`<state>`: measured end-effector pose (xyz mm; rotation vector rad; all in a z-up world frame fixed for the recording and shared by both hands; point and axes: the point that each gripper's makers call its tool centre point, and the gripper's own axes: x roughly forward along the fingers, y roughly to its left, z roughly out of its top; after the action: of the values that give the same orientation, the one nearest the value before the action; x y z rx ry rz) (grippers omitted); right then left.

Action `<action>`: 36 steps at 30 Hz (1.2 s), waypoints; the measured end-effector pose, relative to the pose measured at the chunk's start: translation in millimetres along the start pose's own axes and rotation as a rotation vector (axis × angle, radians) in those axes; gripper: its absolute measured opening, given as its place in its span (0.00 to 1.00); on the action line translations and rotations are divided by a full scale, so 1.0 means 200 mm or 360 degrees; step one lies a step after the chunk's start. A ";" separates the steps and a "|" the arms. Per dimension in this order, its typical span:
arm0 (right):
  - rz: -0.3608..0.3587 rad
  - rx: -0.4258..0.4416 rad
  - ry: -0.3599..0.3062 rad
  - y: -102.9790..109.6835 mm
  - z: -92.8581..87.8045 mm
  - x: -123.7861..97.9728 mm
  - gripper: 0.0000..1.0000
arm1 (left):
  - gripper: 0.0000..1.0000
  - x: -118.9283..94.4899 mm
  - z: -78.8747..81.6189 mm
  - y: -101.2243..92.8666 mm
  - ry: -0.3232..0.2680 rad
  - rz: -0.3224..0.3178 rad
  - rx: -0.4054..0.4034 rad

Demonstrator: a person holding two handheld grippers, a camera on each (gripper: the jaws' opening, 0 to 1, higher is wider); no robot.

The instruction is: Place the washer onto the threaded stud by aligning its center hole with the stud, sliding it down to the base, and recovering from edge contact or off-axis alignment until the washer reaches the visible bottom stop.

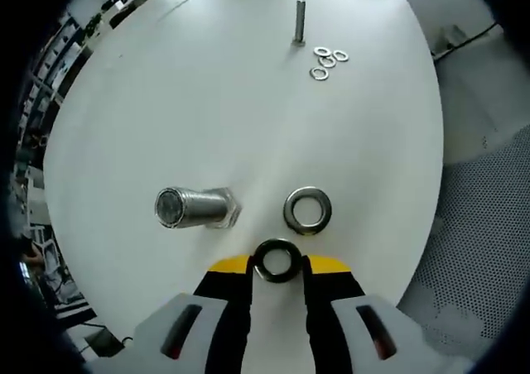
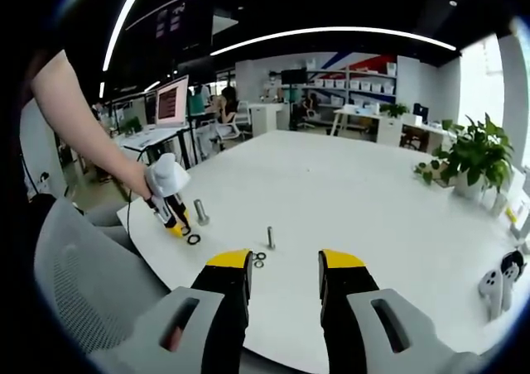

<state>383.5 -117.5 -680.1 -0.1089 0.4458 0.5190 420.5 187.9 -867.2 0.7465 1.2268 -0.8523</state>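
Note:
My left gripper (image 1: 278, 263) is shut on a dark steel washer (image 1: 278, 243), pinched edge-on between the yellow fingertips just above the white table (image 1: 207, 101). The large threaded stud (image 1: 197, 207) stands upright on its hex base, up and to the left of the held washer. A second large washer (image 1: 290, 211) lies flat on the table right of the stud. In the right gripper view the left gripper (image 2: 180, 225) hovers beside the stud (image 2: 199, 212), and the loose washer (image 2: 194, 239) lies near it. My right gripper (image 2: 284, 268) is open and holds nothing.
A thin bolt (image 1: 299, 20) stands farther across the table with several small washers (image 1: 328, 59) beside it. White handheld controllers (image 2: 497, 281) lie at the table's right end, a potted plant (image 2: 476, 155) stands beyond. A mesh chair (image 2: 74, 275) sits near the table edge.

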 end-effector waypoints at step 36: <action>-0.0016 0.0014 -0.0024 -0.01 0.01 -0.01 0.34 | 0.26 -0.02 -0.04 0.00 -0.0061 -0.0004 -0.0169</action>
<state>384.5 -119.6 -676.9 -0.0989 0.4325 0.5074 416.5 196.4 -865.9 0.6405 1.2292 -0.7939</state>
